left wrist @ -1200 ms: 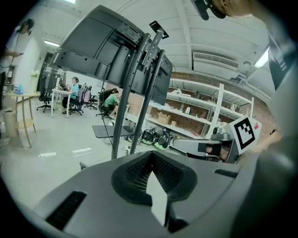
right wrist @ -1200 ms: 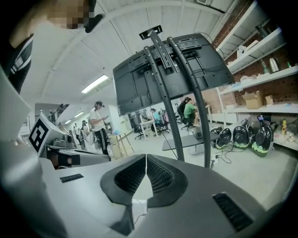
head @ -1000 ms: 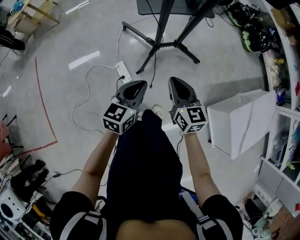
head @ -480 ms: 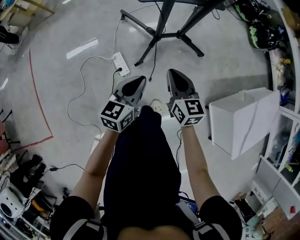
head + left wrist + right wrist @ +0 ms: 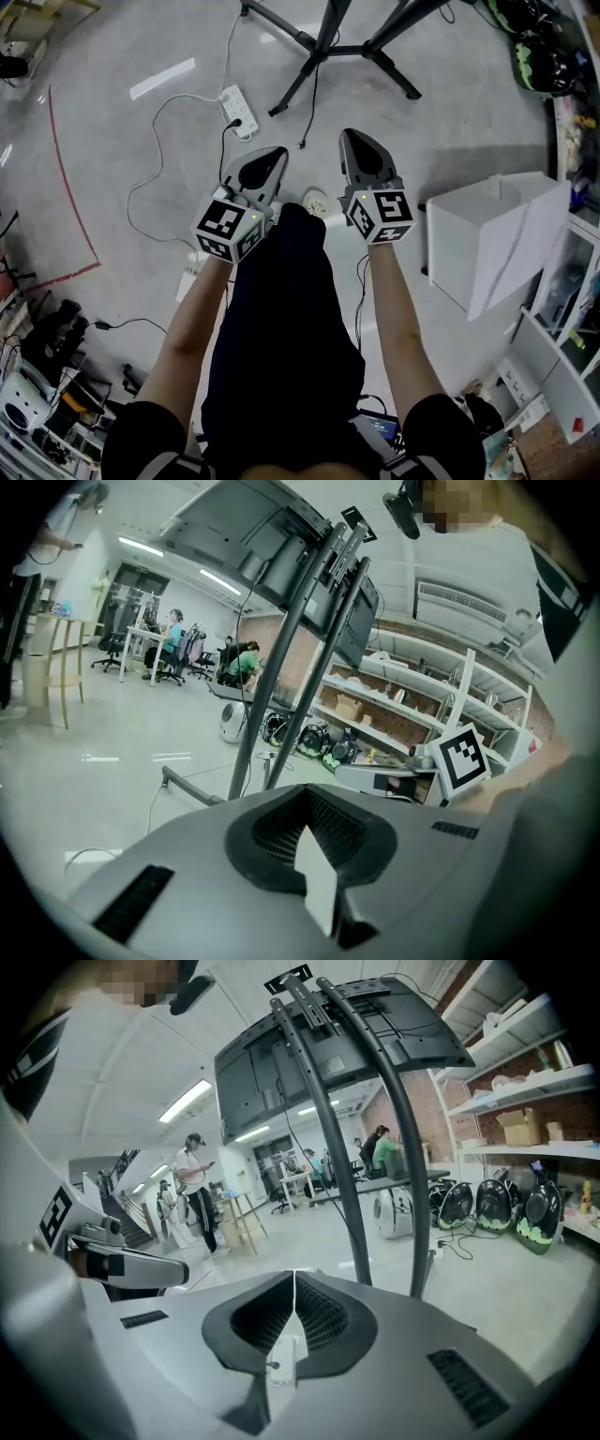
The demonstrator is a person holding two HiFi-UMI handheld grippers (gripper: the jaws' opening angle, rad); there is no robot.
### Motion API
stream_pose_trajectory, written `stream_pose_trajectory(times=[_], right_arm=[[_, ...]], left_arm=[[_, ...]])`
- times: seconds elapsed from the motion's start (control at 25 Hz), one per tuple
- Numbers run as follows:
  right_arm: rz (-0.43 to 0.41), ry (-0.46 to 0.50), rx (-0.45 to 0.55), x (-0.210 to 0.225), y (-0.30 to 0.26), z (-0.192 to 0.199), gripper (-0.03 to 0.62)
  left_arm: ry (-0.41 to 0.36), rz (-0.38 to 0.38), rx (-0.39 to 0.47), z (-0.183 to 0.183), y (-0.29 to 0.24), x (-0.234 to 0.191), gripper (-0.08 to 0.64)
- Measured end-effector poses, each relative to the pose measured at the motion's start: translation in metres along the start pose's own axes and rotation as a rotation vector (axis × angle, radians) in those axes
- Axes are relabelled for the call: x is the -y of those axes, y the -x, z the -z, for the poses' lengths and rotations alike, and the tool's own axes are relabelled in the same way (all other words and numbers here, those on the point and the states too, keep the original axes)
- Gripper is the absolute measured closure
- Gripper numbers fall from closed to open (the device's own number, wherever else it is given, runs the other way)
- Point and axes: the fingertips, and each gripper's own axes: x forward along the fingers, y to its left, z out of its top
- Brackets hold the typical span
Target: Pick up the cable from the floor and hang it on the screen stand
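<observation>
Both pairs of jaws are pressing together, empty. The left gripper (image 5: 277,153) and right gripper (image 5: 350,137) are pointing toward the screen stand (image 5: 325,28). A thin black cable (image 5: 308,108) is trailing from the stand's base, its loose end lying on the floor between the stand and the grippers. Compared with 1 second ago, both grippers are sinking floorward, and the stand is sitting higher in the head view.

The left forearm (image 5: 192,323) and right forearm (image 5: 398,314) stretch forward side by side. The left hand-held gripper (image 5: 275,153) and right hand-held gripper (image 5: 350,138) point ahead, tilted slightly downward, jaws together, empty.
</observation>
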Motion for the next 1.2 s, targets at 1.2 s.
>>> stream_pose_trajectory(times=[1.2], right_arm=[[-0.175, 0.096, -0.247, 0.037, -0.097, 0.224, 0.566]], left_arm=[[-0.029, -0.022, -0.106, 0.207, -0.097, -0.078, 0.552]])
